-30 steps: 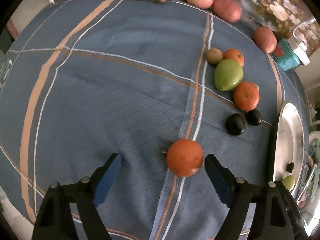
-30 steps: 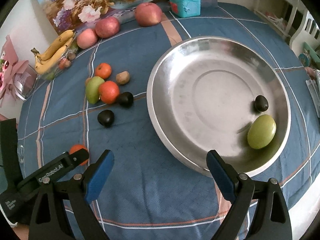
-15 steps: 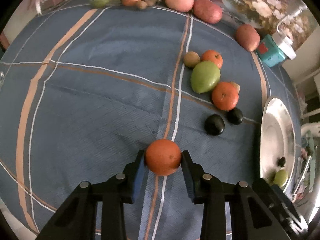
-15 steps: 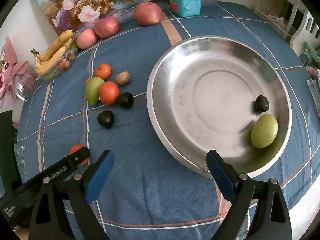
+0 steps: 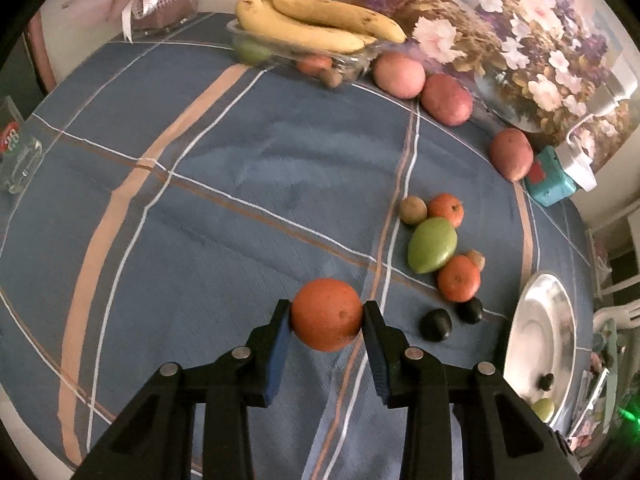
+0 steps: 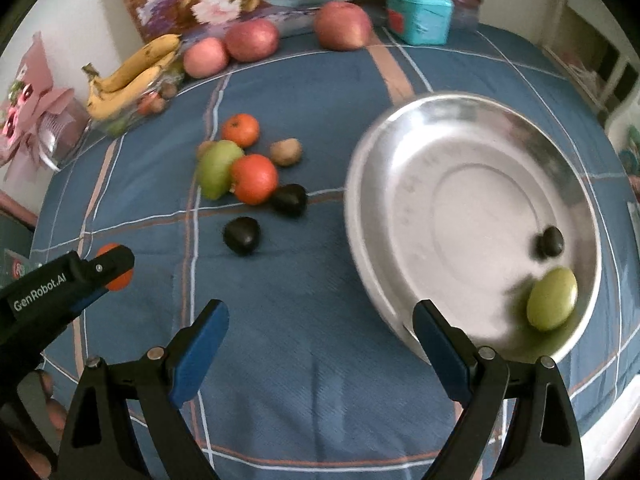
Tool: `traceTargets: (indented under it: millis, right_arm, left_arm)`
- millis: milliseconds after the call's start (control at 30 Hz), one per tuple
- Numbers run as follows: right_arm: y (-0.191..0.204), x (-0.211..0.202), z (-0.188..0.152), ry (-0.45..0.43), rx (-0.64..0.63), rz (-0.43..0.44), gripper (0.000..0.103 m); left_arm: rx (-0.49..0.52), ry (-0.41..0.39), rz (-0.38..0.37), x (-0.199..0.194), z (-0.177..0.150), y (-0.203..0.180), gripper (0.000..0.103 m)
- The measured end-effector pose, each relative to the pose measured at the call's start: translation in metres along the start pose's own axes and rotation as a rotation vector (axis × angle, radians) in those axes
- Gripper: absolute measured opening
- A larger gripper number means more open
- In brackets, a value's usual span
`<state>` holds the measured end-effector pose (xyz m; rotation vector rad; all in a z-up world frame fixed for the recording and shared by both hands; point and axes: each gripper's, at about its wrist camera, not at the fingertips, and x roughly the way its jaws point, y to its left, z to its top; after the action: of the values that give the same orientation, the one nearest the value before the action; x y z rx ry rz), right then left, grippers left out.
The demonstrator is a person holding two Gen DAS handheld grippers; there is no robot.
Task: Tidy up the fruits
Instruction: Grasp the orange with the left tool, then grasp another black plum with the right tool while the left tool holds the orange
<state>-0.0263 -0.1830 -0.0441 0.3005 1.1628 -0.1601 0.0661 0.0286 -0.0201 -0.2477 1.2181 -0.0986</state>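
Observation:
My left gripper (image 5: 326, 330) is shut on an orange (image 5: 326, 314) and holds it above the blue cloth; it shows at the far left of the right wrist view (image 6: 114, 266). My right gripper (image 6: 320, 320) is open and empty, low over the cloth beside the silver bowl (image 6: 400, 168). The bowl holds a green fruit (image 6: 552, 298) and a small dark fruit (image 6: 551, 241). A loose cluster lies left of the bowl: a green fruit (image 6: 216, 166), two oranges (image 6: 254, 179) (image 6: 240, 130), a kiwi (image 6: 286, 151) and two dark fruits (image 6: 242, 235) (image 6: 290, 199).
At the back stand three red apples (image 6: 342, 26), a clear tray with bananas (image 6: 128, 74), a teal box (image 6: 420, 20) and a flower painting (image 5: 520, 40). A glass (image 5: 18, 160) sits at the left table edge. The bowl shows at the right of the left wrist view (image 5: 538, 332).
My left gripper closed on the orange and lifted it off the cloth, tilting its view up. My right gripper moved lower and left; its jaws stayed open.

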Motion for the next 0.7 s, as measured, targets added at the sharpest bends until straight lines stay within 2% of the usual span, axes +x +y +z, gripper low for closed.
traceTargets:
  millis: [100, 333, 500, 700]
  right_arm:
    - [0.007, 0.006, 0.003, 0.005, -0.020, 0.003, 0.094]
    - [0.016, 0.015, 0.018, -0.053, -0.095, -0.053, 0.094]
    - [0.010, 0.020, 0.027, -0.068, -0.048, -0.005, 0.093]
    - [0.029, 0.019, 0.035, -0.113, -0.097, 0.034, 0.093]
  left_arm:
    - [-0.010, 0.007, 0.005, 0.006, 0.005, 0.002, 0.038]
    - [-0.034, 0.019, 0.013, 0.017, 0.018, 0.010, 0.038]
    - [-0.053, 0.041, 0.003, 0.029, 0.025, 0.011, 0.038]
    - [-0.072, 0.044, 0.003, 0.034, 0.031, 0.017, 0.038]
